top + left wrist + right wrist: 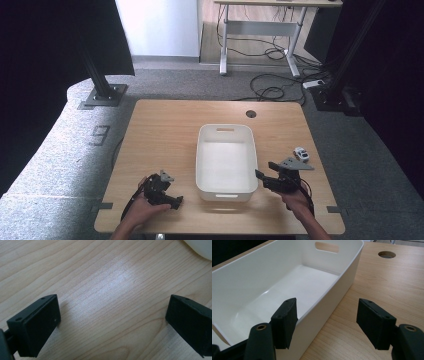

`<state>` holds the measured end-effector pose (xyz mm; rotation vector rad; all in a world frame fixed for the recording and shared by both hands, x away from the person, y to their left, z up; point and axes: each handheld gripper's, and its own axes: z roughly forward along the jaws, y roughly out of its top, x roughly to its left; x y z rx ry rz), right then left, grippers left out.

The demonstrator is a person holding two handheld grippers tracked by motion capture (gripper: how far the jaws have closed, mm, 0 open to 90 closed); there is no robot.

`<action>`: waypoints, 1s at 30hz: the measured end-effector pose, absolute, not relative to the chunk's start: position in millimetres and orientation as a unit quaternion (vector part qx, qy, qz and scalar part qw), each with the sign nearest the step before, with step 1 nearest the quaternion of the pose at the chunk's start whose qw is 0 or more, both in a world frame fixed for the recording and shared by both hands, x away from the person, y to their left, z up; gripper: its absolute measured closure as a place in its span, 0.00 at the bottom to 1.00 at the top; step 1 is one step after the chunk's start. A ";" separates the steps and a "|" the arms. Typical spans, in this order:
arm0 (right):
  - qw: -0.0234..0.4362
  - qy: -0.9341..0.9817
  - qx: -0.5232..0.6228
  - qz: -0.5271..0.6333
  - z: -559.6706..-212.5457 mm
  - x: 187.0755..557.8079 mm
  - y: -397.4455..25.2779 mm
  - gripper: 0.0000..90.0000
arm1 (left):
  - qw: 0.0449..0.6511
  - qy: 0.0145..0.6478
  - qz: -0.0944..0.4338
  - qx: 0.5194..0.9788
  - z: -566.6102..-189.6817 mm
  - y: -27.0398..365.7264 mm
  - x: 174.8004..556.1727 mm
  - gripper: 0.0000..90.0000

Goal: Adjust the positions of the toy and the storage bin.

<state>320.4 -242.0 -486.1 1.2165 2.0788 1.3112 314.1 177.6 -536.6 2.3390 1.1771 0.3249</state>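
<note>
We hold our right tool (327, 322) wide open and empty, its jaws straddling the near right rim of the white bin (287, 282). Our left tool (112, 325) gapes open too, gripping nothing, low over the bare wooden surface (105, 290), the bin off to its right.

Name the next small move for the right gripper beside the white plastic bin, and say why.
Probably swing the right gripper right and forward toward the small white toy car near the table's right edge. The white plastic bin is empty, the jaws stand open with nothing between them, straddling the bin's right wall, and the car is the only loose item on the wooden table. The left gripper rests open.
</note>
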 end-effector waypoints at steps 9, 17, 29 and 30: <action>0.205 0.739 0.437 0.470 -481.3 318.6 -251.6 0.38 | 0.249 0.432 0.119 0.859 -536.5 177.7 314.0 0.00; 0.214 0.740 0.445 0.457 -483.1 323.4 -267.2 0.39 | 0.248 0.432 0.119 0.859 -536.5 177.7 314.0 0.00; 0.245 0.745 0.443 0.435 -491.8 334.2 -285.9 0.35 | 0.248 0.431 0.119 0.859 -536.5 177.8 313.9 0.00; 0.245 0.745 0.447 0.430 -492.6 336.0 -288.4 0.35 | 0.248 0.431 0.119 0.859 -536.5 177.8 313.9 0.00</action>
